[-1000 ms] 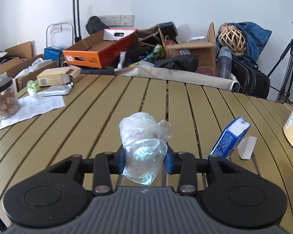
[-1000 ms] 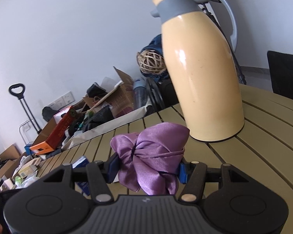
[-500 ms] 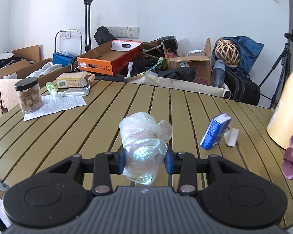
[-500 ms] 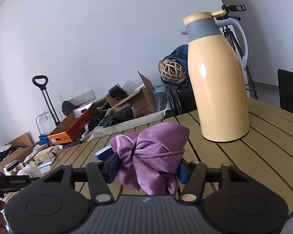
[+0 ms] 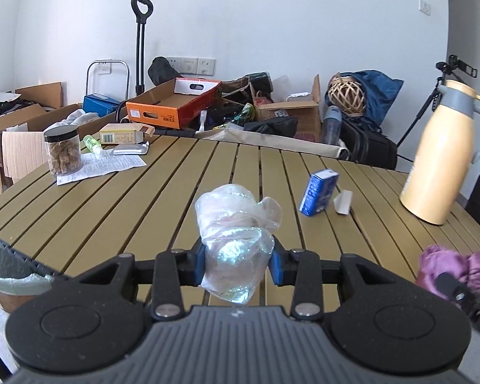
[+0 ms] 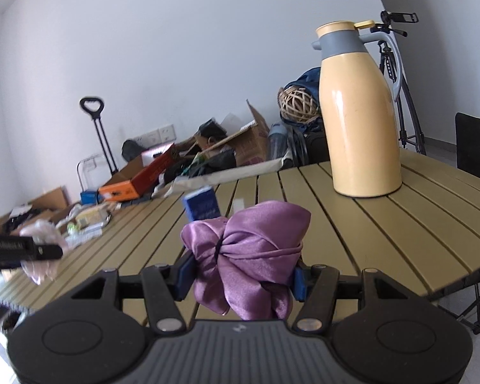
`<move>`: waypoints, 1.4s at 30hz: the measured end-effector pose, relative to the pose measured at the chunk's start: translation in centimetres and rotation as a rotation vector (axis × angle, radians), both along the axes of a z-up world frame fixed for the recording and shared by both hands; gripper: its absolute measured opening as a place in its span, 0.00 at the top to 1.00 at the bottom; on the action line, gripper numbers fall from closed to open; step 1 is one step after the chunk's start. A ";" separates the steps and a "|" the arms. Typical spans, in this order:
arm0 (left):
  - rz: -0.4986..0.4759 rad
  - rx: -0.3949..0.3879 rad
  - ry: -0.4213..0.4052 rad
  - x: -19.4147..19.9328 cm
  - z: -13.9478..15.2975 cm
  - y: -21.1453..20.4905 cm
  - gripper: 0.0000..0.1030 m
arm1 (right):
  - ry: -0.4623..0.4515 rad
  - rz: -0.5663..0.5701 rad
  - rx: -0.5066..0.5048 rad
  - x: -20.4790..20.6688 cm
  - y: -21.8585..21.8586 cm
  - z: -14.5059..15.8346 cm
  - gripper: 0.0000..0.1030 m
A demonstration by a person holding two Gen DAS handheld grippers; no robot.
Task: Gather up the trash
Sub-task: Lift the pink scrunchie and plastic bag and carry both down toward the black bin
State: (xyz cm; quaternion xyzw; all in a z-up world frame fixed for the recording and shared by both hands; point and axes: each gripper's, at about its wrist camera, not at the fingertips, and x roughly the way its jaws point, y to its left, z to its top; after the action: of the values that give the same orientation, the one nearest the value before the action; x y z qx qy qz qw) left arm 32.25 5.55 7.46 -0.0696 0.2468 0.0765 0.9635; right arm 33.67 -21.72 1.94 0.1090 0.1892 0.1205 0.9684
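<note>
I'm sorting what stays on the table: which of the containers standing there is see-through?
The jar with the black lid, at the table's far left on a printed sheet. Its brown contents show through; the yellow jug and the blue carton are opaque.

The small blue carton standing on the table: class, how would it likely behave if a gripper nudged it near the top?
The blue carton stands tall on a narrow base and already looks tilted, so it would probably tip rather than slide. It looks like thin card, likely light and easy to crush. Slats in the table might catch its edge.

On your table point(image 5: 163, 192): one flask point(image 5: 438, 160), one carton point(image 5: 318, 193), one jar point(image 5: 62, 152), one leaflet point(image 5: 102, 166); two grippers, each with one wad.
</note>
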 end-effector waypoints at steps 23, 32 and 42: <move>-0.096 -0.010 0.086 -11.4 -7.4 -1.3 0.63 | 0.156 0.138 -0.176 -9.5 4.4 -6.0 0.45; -0.123 -0.004 0.192 -12.0 -12.5 -1.3 0.63 | 0.279 0.169 -0.231 -10.4 4.9 -9.8 0.45; -0.124 -0.026 0.310 -11.3 -17.1 -1.0 0.63 | 0.424 0.155 -0.260 -9.9 4.3 -14.3 0.45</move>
State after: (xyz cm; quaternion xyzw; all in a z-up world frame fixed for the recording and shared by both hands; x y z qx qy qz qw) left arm 20.92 4.58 -9.65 -0.0538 0.3974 0.0236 0.9158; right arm 23.81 -17.46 -12.33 -0.0085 0.4096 0.1433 0.9009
